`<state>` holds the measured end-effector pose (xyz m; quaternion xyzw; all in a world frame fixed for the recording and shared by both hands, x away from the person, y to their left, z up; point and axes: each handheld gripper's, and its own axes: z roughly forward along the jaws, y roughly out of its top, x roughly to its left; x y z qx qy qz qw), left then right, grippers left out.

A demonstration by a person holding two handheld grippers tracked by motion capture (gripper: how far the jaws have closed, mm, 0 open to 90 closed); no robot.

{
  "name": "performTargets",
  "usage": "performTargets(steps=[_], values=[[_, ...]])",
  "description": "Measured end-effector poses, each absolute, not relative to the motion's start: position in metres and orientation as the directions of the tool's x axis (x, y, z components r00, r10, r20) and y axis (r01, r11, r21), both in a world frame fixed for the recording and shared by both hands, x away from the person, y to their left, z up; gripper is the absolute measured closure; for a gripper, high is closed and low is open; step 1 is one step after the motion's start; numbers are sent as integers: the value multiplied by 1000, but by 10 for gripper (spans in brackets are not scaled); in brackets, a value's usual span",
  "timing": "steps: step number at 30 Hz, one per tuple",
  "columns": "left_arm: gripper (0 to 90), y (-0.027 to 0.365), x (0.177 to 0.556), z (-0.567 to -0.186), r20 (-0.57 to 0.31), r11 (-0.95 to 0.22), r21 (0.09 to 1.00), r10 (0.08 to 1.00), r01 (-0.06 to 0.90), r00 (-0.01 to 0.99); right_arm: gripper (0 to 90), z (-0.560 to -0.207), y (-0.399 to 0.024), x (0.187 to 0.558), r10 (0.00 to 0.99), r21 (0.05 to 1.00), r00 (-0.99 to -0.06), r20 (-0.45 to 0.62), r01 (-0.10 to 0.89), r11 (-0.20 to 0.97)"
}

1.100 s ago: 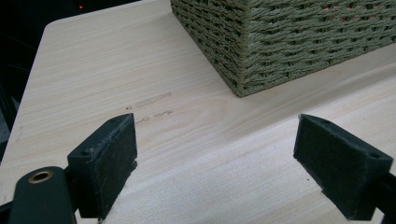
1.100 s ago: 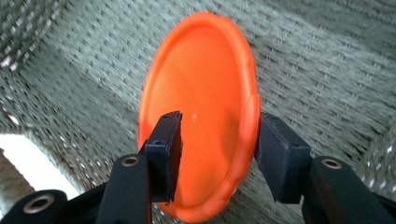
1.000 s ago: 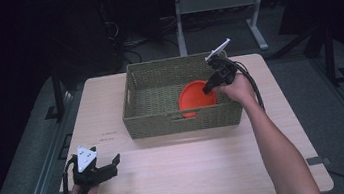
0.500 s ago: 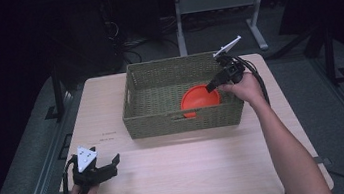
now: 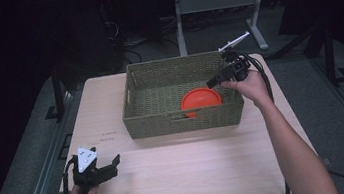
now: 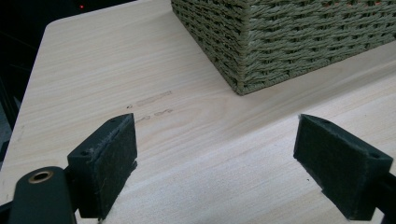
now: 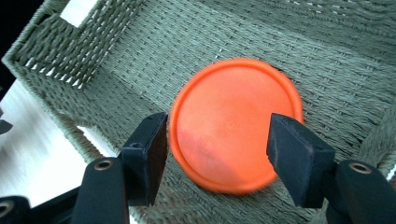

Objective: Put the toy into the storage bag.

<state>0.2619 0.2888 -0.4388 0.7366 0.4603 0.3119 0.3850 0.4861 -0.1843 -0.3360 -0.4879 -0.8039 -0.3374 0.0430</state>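
So the left gripper (image 5: 113,163) sits wide open and empty on the table (image 5: 195,174). Over in the basket (image 5: 163,124), the orange disc (image 7: 235,123) lies flat below the right gripper (image 7: 215,156)'s fingers, just let go as the jaws opened; next, pull clear. Compared with before, that hand's higher.

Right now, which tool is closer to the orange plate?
The right tool is closer. It hangs open just above the orange plate in the basket. The left tool sits far away, near the table's front corner.

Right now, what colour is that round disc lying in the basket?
Bright orange; the disc shows best in the right gripper view.
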Motion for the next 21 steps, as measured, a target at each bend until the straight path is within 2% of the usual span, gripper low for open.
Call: performTargets(steps=[21], values=[[128, 288, 262, -439, 106, -281, 853, 919, 440, 380, 315, -316, -192, 463, 698, 567, -571, 432, 774, 282]])
